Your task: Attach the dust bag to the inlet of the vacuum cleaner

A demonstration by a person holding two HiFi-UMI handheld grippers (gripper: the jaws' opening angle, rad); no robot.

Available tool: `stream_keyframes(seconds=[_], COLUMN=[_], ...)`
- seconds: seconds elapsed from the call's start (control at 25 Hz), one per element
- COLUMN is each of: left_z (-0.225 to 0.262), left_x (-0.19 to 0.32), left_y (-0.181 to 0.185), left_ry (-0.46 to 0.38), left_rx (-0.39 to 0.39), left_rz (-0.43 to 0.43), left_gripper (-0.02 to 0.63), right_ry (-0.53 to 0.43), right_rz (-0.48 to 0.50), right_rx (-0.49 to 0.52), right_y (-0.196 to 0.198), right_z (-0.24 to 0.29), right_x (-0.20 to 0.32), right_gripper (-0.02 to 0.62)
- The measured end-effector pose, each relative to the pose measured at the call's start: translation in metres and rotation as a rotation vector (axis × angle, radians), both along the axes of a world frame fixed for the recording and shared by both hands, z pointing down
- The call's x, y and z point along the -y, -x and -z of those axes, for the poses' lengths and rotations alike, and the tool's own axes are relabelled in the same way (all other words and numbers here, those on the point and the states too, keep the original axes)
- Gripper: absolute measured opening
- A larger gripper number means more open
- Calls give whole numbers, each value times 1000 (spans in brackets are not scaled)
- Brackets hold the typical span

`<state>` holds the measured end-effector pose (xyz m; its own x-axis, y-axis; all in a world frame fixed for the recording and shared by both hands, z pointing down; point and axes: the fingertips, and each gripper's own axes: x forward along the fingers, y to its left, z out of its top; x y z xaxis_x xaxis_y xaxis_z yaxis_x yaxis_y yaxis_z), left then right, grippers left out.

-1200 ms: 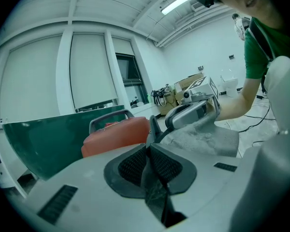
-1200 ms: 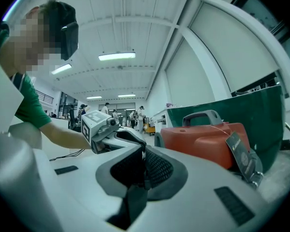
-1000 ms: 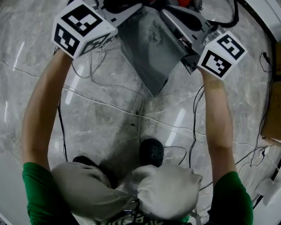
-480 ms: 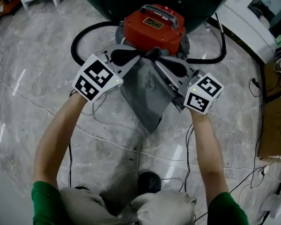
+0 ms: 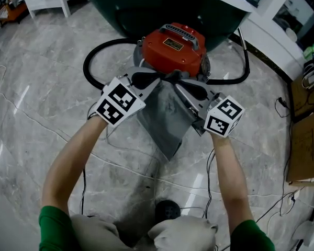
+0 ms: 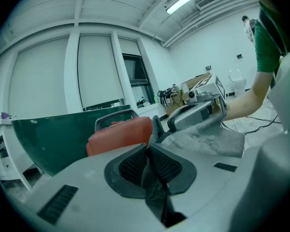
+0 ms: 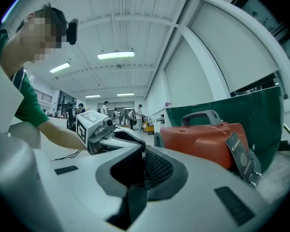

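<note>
Red vacuum cleaner [image 5: 172,47] just ahead of both my grippers, grey dust bag [image 5: 166,116] hanging under them, my left gripper [image 6: 149,151] clamped tight on its top edge, my right gripper [image 7: 144,154] pinched closed on that same edge

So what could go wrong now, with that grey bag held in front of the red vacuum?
The left gripper and right gripper each pinch only a thin edge of the dust bag, so it might slip or tear when pushed. The bag hangs limp and no inlet shows on the vacuum cleaner, so lining up may miss. Loose cables on the floor could snag.
</note>
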<state>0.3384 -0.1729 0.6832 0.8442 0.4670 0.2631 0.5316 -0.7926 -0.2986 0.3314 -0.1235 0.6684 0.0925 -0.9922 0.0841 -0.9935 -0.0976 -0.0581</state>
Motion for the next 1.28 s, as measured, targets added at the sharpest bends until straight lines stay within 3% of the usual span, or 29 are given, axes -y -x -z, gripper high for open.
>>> stream_keyframes(seconds=[0.28, 0.4, 0.56, 0.8, 0.96, 1.28], left_z=[0, 11, 53, 154, 234, 397], left_x=[-1, -1, 3, 5, 4, 10], left_y=[1, 1, 6, 37, 77, 154], left_ry=[-46, -23, 29, 127, 172, 306], left_rx=[25, 26, 50, 136, 184, 279], left_rz=[-22, -36, -29, -9, -9, 97], left_gripper=[26, 26, 26, 26, 26, 5], right_ry=[76, 145, 219, 311, 312, 334], right_rz=[-64, -126, -174, -241, -271, -308], right_rx=[-60, -113, -84, -115, -30, 101], right_y=[4, 3, 9, 37, 63, 119], right_z=[0, 12, 51, 156, 239, 413], right_x=[0, -5, -14, -28, -36, -41], right_gripper=[26, 26, 26, 26, 25, 23])
